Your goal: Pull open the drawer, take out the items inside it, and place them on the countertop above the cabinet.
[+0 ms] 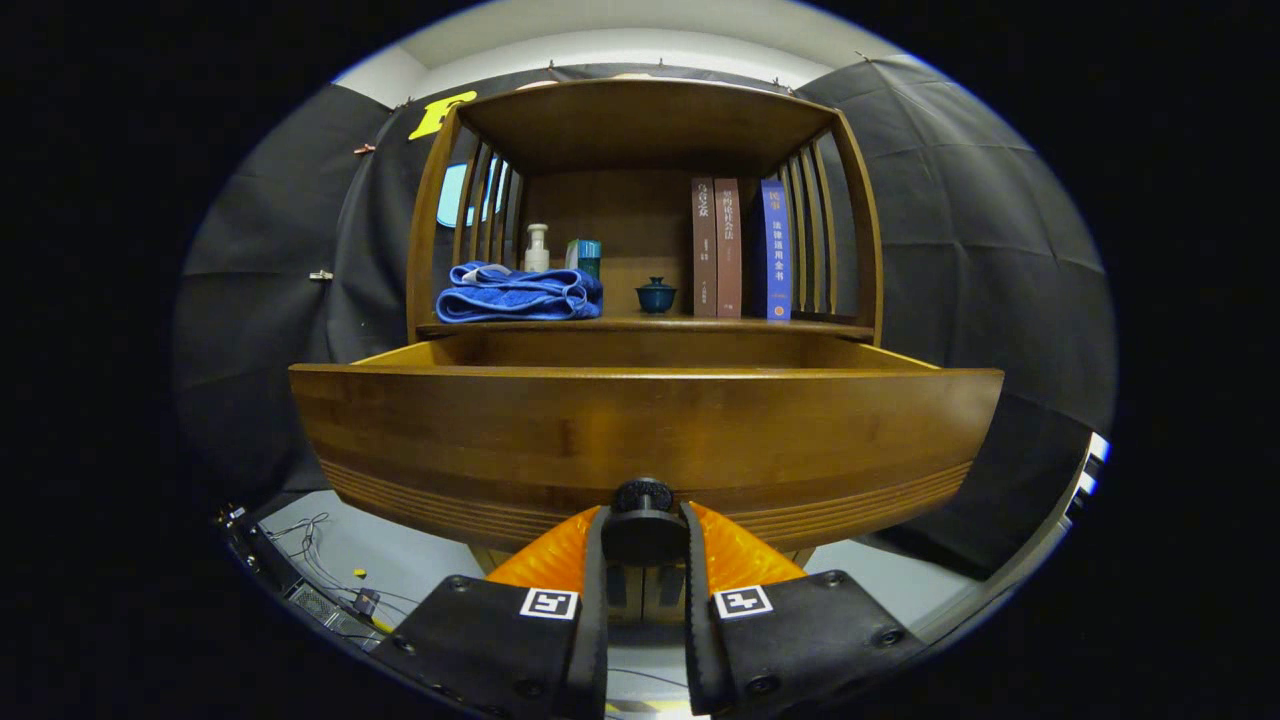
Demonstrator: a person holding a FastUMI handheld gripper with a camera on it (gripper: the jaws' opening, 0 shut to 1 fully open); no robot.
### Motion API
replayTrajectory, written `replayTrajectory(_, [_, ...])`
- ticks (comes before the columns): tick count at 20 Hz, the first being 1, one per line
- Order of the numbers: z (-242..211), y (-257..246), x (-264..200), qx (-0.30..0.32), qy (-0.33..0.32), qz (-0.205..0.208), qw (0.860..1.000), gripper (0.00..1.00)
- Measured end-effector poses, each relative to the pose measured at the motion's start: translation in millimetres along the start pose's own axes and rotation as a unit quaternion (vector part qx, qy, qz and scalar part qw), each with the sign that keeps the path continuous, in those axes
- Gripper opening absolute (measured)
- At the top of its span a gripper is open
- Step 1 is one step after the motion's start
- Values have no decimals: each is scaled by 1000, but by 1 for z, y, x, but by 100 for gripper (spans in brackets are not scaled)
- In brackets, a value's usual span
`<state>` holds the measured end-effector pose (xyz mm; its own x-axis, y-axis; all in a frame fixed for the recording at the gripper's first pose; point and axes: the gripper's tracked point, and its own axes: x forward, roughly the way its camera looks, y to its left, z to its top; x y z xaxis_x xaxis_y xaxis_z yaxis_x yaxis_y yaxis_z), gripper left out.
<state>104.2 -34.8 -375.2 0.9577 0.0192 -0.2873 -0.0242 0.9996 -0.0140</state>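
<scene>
Cabinet (640, 130) stands straight ahead at 12 o'clock, w/ its drawer (640, 430) pulled well out toward us, front panel just above the fingers. Inside of the drawer is hidden behind that panel, so we can't tell what items lie in it. Countertop (640, 325) above the drawer carries, big to small: folded blue towel (520, 295) at 10 o'clock, three books (740, 250) at 1 o'clock, a pump bottle (537, 248), a teal box (586, 255), a small lidded cup (656, 295) approx centre. Gripper (645, 540) is pinched on the knob (643, 515), both fingers pressing its sides. We judge the pull step nearly done; next: let go of the knob, lift over the panel, look down into the drawer.
</scene>
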Motion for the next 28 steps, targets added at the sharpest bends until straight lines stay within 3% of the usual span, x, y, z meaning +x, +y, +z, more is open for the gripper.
replayTrajectory(11, [-9, -2, -28, -1, 9, 1, 1000, 35])
replayTrajectory(14, [9, 0, -34, -5, -16, 6, 1000, 49])
replayTrajectory(17, [21, 4, -41, -30, -12, 14, 999, 98])
replayTrajectory(22, [59, 15, -65, -27, -3, 48, 998, 99])
replayTrajectory(28, [128, 3, -71, -1, 29, 45, 999, 99])
